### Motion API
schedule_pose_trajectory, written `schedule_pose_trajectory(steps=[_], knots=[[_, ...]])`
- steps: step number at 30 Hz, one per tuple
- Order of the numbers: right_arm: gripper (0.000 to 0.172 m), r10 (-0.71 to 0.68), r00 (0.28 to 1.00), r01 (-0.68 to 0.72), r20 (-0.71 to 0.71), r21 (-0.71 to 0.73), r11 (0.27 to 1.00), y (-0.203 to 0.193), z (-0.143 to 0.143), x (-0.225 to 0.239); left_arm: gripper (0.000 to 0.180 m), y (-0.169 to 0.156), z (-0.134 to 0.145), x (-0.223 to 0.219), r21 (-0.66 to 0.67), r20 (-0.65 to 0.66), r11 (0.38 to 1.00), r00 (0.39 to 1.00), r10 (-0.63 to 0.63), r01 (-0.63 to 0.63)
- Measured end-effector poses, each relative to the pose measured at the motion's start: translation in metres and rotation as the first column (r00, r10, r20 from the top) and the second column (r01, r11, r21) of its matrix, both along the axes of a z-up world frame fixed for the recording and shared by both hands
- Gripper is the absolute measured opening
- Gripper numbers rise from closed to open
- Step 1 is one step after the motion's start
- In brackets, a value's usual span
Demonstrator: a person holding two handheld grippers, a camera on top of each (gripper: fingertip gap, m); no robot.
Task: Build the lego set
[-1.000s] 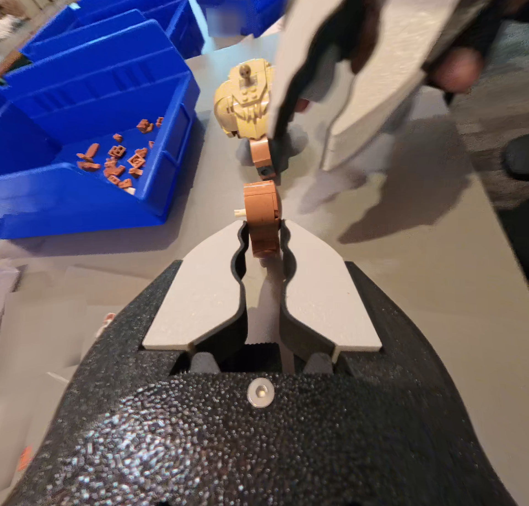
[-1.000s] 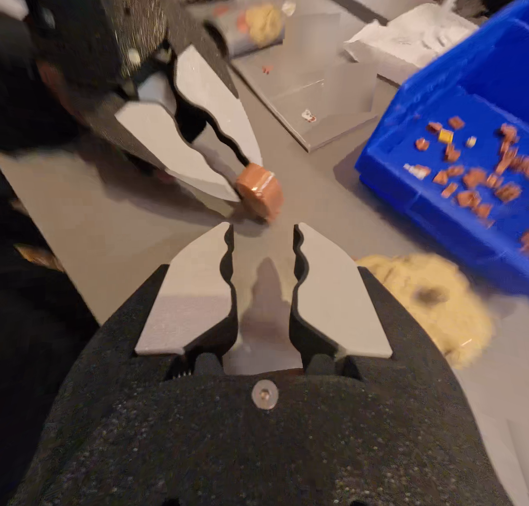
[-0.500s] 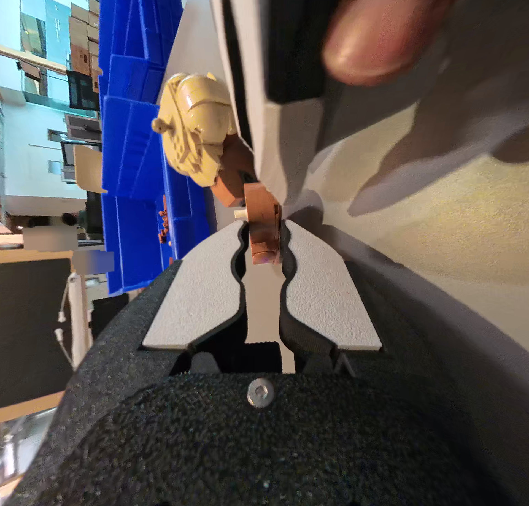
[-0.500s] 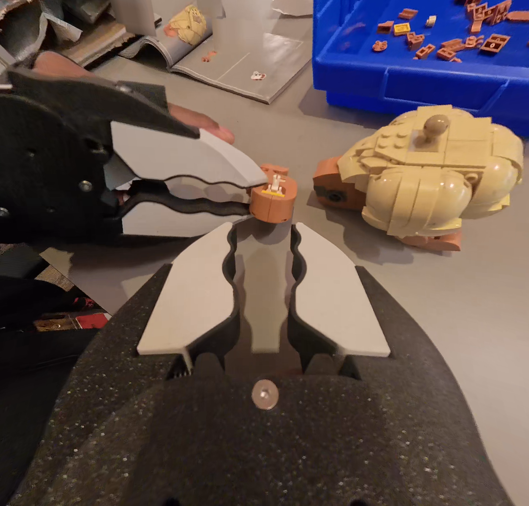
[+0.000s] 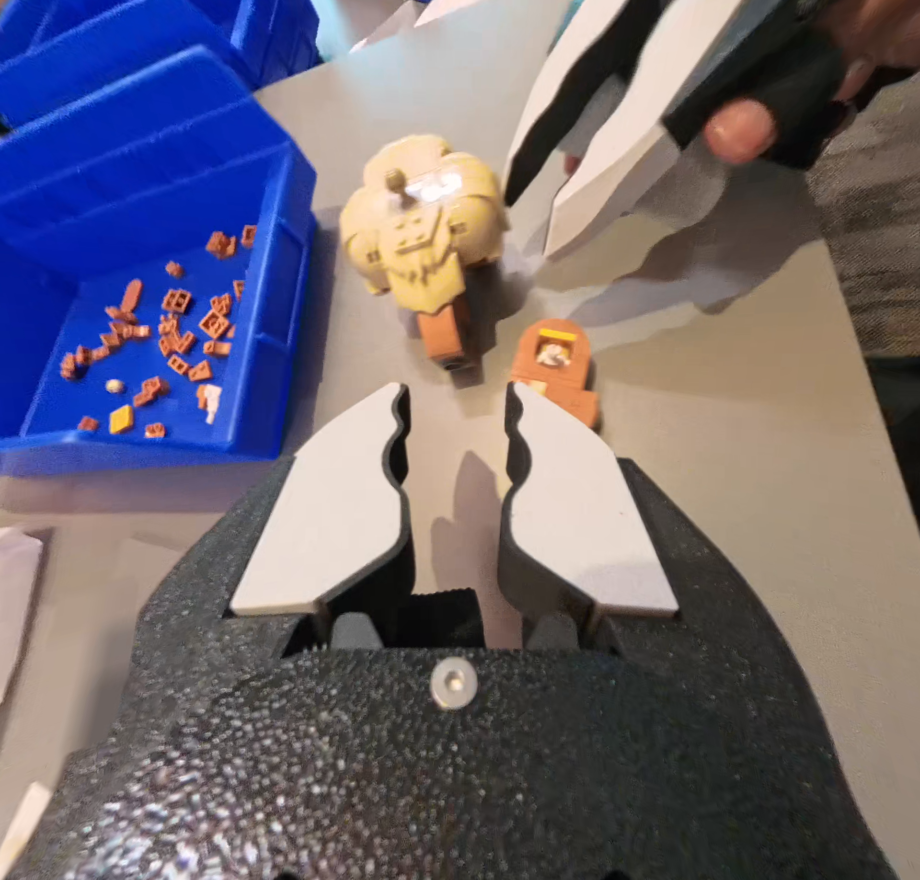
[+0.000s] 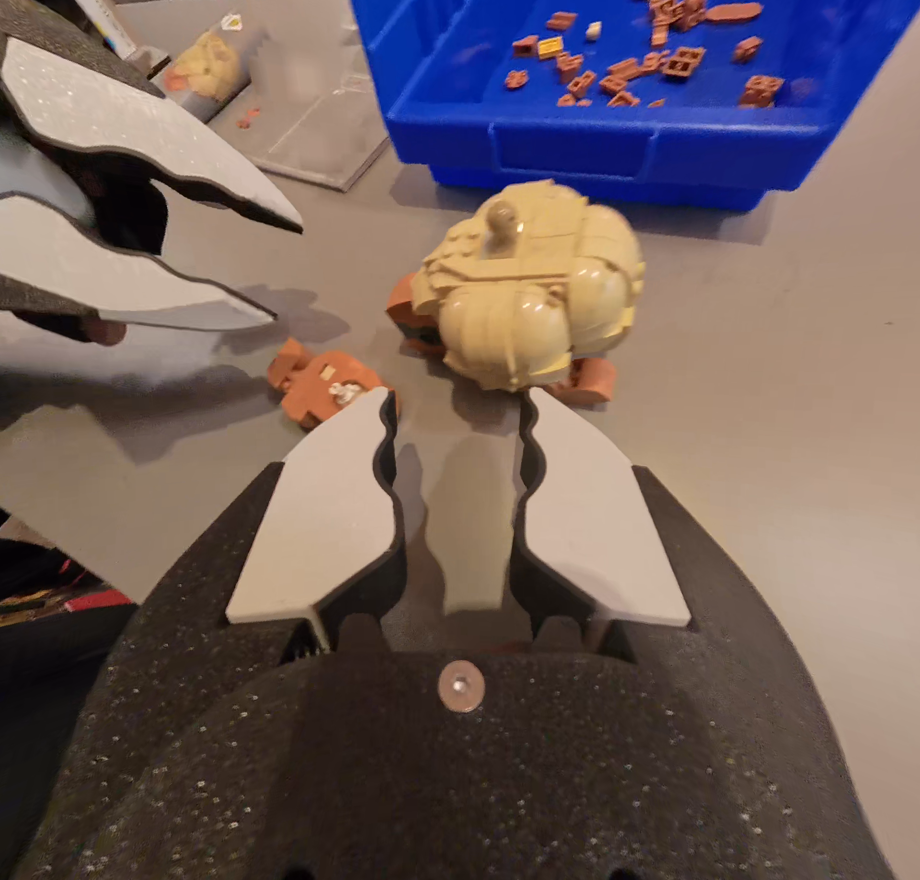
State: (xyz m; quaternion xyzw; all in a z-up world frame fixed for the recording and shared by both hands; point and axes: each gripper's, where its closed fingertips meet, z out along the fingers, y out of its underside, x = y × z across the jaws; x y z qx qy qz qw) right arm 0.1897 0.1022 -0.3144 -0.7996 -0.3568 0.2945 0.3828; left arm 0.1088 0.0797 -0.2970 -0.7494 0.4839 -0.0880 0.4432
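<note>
Grey tabletop (image 5: pixel 697 483), blue bin (image 5: pixel 279 308) of small brown bricks (image 5: pixel 169 318) beside it. Left gripper (image 5: pixel 455 398) jaws parted, gripping nothing; small brown brick piece (image 5: pixel 552 358) lies just past its right fingertip. Right gripper (image 6: pixel 455 400) also open and bare, just short of the tan brick model (image 6: pixel 527 303).

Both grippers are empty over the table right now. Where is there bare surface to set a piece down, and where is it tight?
Free: grey table right of the tan brick model. Crowded: between model and blue bin; around the small orange brick assembly, with the left gripper above and the right gripper beside.
</note>
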Motion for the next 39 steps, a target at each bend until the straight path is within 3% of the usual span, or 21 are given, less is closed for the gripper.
schedule_pose_trajectory(steps=[3, 7, 13, 19, 23, 32, 35, 39], knots=[[0.052, 0.010, 1.000, -0.010, -0.017, -0.006, 1.000, 0.014, 0.004, 0.002, 0.037, 0.019, -0.009, -0.009, -0.092, 0.061, 0.996, 0.998, -0.003, 0.009], [0.059, 0.079, 0.994, -0.083, -0.074, -0.056, 0.995, 0.024, 0.006, -0.004, 0.038, 0.025, -0.025, 0.007, -0.289, 0.202, 0.949, 0.977, -0.068, 0.125], [0.061, 0.169, 0.984, -0.175, -0.059, -0.109, 0.979, 0.034, -0.004, -0.017, 0.036, 0.032, -0.029, 0.028, -0.361, 0.254, 0.920, 0.966, -0.059, 0.151], [0.057, 0.309, 0.951, -0.310, -0.022, -0.115, 0.944, 0.021, -0.009, -0.040, 0.028, 0.004, -0.031, 0.018, -0.365, 0.227, 0.922, 0.973, -0.048, 0.130], [0.057, 0.427, 0.904, -0.424, -0.003, -0.129, 0.897, 0.008, -0.010, -0.068, 0.030, -0.013, -0.031, -0.004, -0.375, 0.247, 0.925, 0.968, 0.044, 0.053], [0.059, 0.681, 0.721, -0.668, 0.131, -0.129, 0.733, -0.037, -0.013, -0.137, 0.032, -0.068, -0.028, -0.059, -0.408, 0.309, 0.907, 0.919, 0.246, -0.106], [0.057, 0.684, 0.704, -0.687, 0.192, -0.063, 0.724, -0.039, -0.009, -0.129, 0.032, -0.084, -0.018, -0.073, -0.384, 0.337, 0.917, 0.907, 0.252, -0.112], [0.057, 0.647, 0.748, -0.655, 0.146, 0.003, 0.756, -0.036, 0.005, -0.086, 0.046, -0.082, -0.006, -0.107, -0.214, 0.267, 0.972, 0.952, 0.152, -0.095]])
